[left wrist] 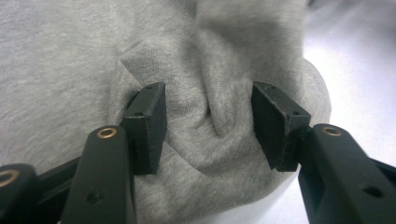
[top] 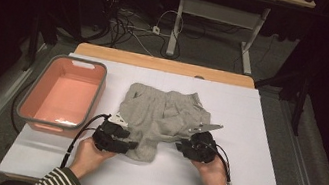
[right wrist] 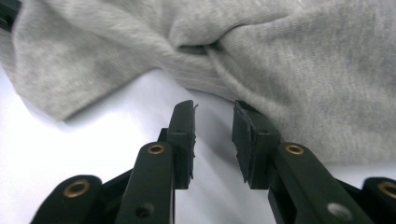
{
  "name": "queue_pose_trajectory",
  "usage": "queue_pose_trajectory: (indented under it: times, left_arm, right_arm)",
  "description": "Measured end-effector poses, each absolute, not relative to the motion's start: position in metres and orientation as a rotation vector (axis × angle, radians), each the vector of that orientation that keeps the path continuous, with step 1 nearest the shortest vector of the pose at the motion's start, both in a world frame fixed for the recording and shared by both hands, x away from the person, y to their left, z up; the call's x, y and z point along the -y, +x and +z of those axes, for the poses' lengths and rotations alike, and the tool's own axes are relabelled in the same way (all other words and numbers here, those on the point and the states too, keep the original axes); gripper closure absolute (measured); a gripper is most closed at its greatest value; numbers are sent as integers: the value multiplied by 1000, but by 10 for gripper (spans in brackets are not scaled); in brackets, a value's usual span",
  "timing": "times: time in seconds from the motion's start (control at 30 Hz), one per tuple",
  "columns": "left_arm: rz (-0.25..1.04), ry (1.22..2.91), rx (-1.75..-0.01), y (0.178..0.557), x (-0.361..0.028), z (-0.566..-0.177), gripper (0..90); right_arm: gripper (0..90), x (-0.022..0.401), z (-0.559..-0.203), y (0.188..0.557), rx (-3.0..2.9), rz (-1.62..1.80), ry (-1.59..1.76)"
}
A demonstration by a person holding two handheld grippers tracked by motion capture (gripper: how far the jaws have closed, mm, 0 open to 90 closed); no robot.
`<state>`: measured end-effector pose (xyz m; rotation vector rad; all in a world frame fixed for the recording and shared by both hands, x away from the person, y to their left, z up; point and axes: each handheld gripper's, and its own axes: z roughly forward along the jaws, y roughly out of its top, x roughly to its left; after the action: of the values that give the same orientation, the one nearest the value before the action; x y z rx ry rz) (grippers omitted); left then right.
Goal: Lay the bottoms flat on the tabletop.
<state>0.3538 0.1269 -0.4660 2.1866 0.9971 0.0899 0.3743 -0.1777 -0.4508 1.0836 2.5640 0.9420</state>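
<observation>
Grey shorts (top: 161,115) are being straddled by left gripper (left wrist: 208,121), jaws apart over a fold; right gripper (right wrist: 212,140) is being held apart, empty, beside the hem.

text: none legible | labels: none | brands: none | numbers: none

"What is this place, a laundry room?"

"No, looks like a lab or test room. See the cables (top: 127,28) tangled on the grey floor, and the metal legs of another desk (top: 216,15) behind."

"And the table?"

"A wooden tabletop (top: 162,65) covered with a white board (top: 256,138), dark all round it. A recording setup, not a home."
</observation>
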Motion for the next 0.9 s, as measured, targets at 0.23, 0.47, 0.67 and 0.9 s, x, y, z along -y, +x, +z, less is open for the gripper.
queue_pose_trajectory:
  times: [0.23, 0.47, 0.67, 0.9]
  left_arm:
    - [86, 2187, -998, 355, -127, -467, 456]
    - [93, 2189, -999, 354, -127, -468, 455]
    - [87, 2184, -988, 350, -126, -464, 454]
    - [65, 2150, -908, 334, -120, -451, 447]
  right_arm:
    - [670, 192, -442, 383, -2465, 979, 1128]
    - [664, 197, -447, 384, -2466, 935, 1165]
    - [673, 184, -457, 384, -2524, 876, 1125]
    - [854, 186, -451, 385, -2505, 940, 1132]
